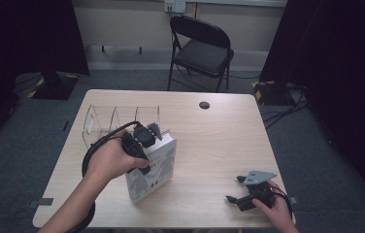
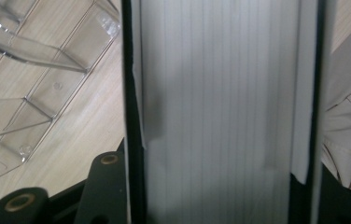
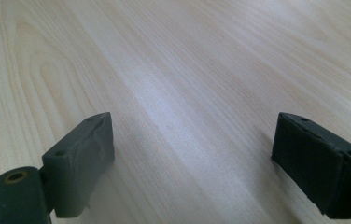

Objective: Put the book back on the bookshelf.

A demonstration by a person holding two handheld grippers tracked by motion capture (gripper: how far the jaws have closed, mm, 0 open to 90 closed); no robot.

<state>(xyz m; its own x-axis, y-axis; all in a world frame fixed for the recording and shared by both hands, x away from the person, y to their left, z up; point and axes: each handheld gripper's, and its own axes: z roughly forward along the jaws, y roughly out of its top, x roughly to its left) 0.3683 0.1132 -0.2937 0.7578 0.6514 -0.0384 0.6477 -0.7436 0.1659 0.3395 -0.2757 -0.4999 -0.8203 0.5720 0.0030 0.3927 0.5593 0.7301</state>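
Note:
A thick book (image 1: 154, 165) with a white cover printed with trees stands upright on the wooden table (image 1: 219, 141), left of the middle. My left gripper (image 1: 146, 138) is shut on its top edge, held by a hand from the left. In the left gripper view the book's pale page block (image 2: 220, 112) sits between the two dark covers and the jaws. My right gripper (image 1: 234, 188) rests near the table's front right corner. Its jaws stand open over bare wood, and its pads (image 3: 82, 158) hold nothing.
A clear acrylic rack with dividers (image 1: 107, 121) lies on the table just behind and left of the book, also seen in the left gripper view (image 2: 33, 70). A black folding chair (image 1: 202, 48) stands beyond the far edge. A small dark grommet (image 1: 204, 105) sits near the back.

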